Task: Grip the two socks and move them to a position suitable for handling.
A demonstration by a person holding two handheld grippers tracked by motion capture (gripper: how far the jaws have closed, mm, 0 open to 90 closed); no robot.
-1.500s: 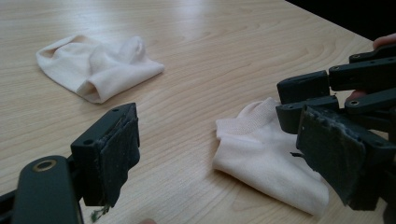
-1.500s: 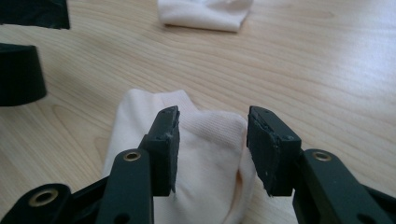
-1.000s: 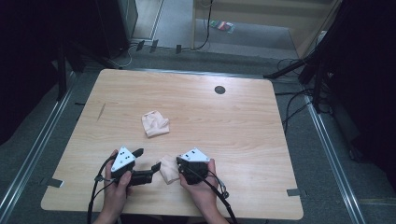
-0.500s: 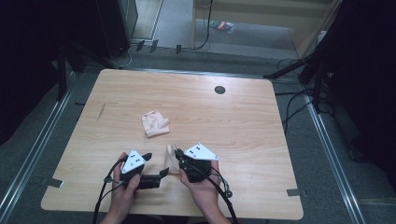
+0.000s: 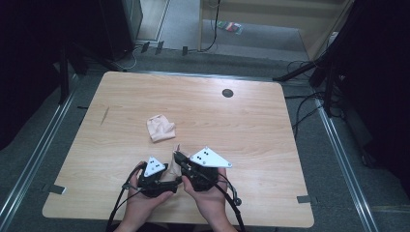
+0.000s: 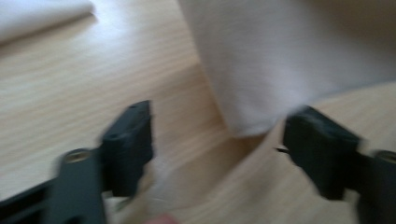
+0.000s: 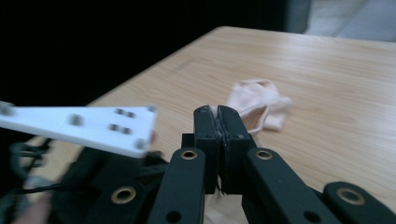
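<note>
My right hand-held gripper (image 7: 218, 122): clamped on pink sock (image 6: 289, 60). Left hand-held gripper (image 6: 217, 140): jaws apart, just closing around sock's hanging end. Second sock (image 5: 161, 128): on worktop (image 5: 251, 125).

In the left gripper view we see everything smeared by motion: the pale cloth (image 6: 289, 60) hanging between the jaws runs off the top and right edges, so we cannot tell its full shape, and a second pale piece (image 6: 42, 16) is cut by the top left corner. In the high view the held cloth (image 5: 177, 148) is a small sliver, mostly hidden behind the right gripper (image 5: 177, 155). In the right gripper view the cloth pinched in the jaws is almost wholly hidden; the left gripper (image 7: 93, 186) below is dark and blurred.
</note>
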